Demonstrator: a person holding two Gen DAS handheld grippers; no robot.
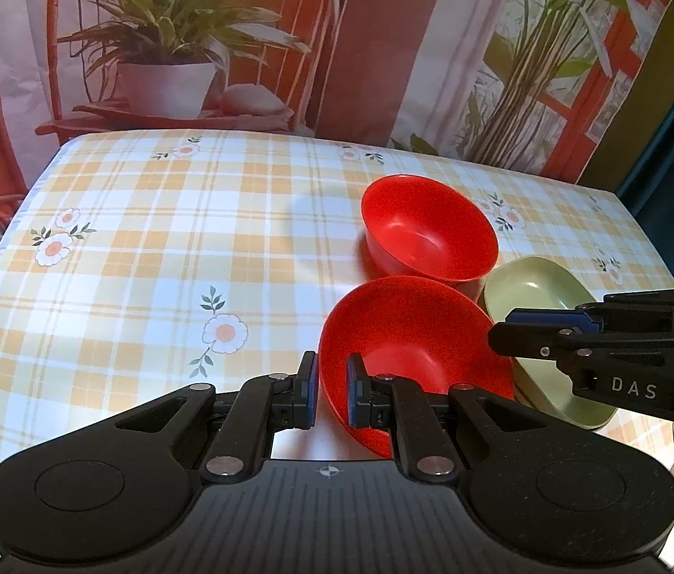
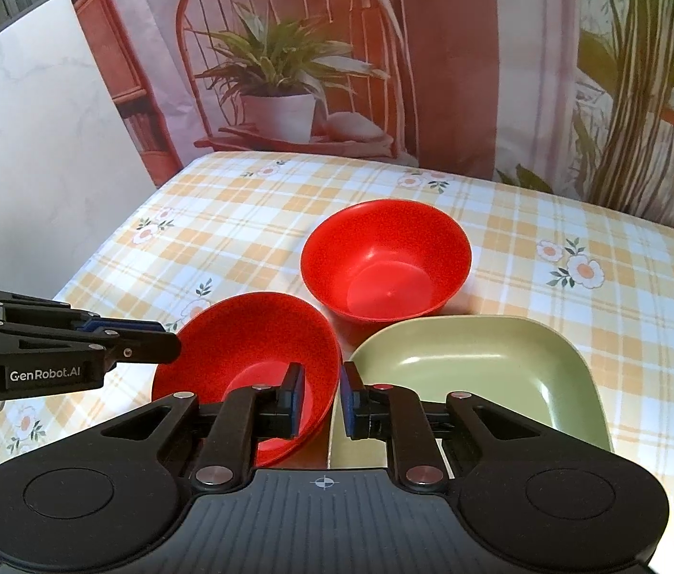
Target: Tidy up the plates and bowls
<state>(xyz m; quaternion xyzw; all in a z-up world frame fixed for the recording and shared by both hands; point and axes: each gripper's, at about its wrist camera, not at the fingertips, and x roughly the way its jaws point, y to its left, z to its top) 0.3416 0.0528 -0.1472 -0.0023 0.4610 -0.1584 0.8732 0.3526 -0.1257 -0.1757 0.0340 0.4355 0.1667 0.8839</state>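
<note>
Your left gripper (image 1: 330, 394) had its fingers narrowed around the near rim of the nearer red bowl (image 1: 408, 349), one finger outside the wall and one inside; the bowl looked tilted, so I judge it was gripped. Your right gripper (image 2: 320, 397) had its fingers narrow too, straddling the same bowl's right rim, one pad inside, the other over the gap beside the green plate (image 2: 485, 373); whether they pinched the rim, I could not tell. Just beyond the fingers stood the second red bowl (image 2: 385, 263), upright on the checked surface (image 2: 552, 220), close to both the plate and the nearer bowl. The step in hand seemed to be lifting the near bowl. Next, you would need to carry it forward and lower it squarely into the far bowl.
</note>
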